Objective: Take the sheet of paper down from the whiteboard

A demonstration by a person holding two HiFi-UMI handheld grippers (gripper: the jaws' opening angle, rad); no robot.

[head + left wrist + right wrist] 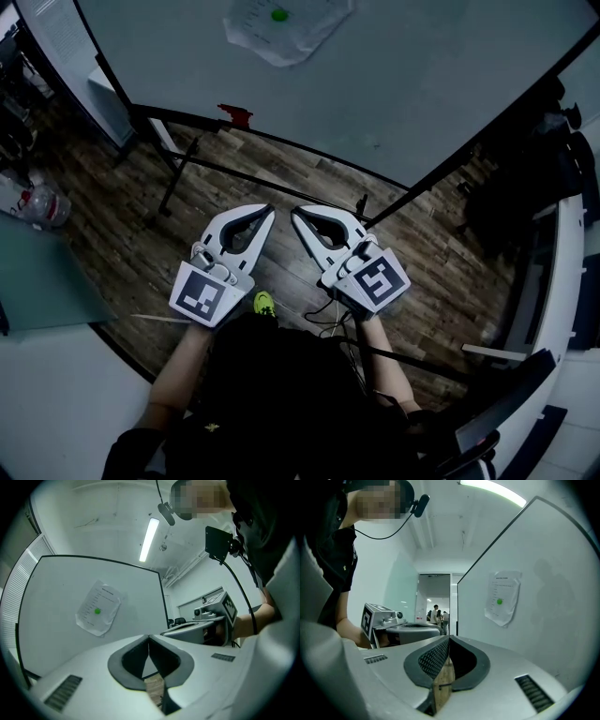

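My left gripper (pixel 270 209) and right gripper (pixel 295 211) clenched, empty. Sheet of paper (pixel 286 33) ahead on whiteboard (pixel 422 84): probably light, floppy, tearable. I'd pinch its loose lower edge, below green magnet (pixel 279 15).

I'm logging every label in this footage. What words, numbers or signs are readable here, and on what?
Nothing here can be read.
Sheet on the whiteboard: a heading and printed lines, too small to read.
Green dot on it: no words.
Left cube, right cube: black square patterns, no letters or numbers.
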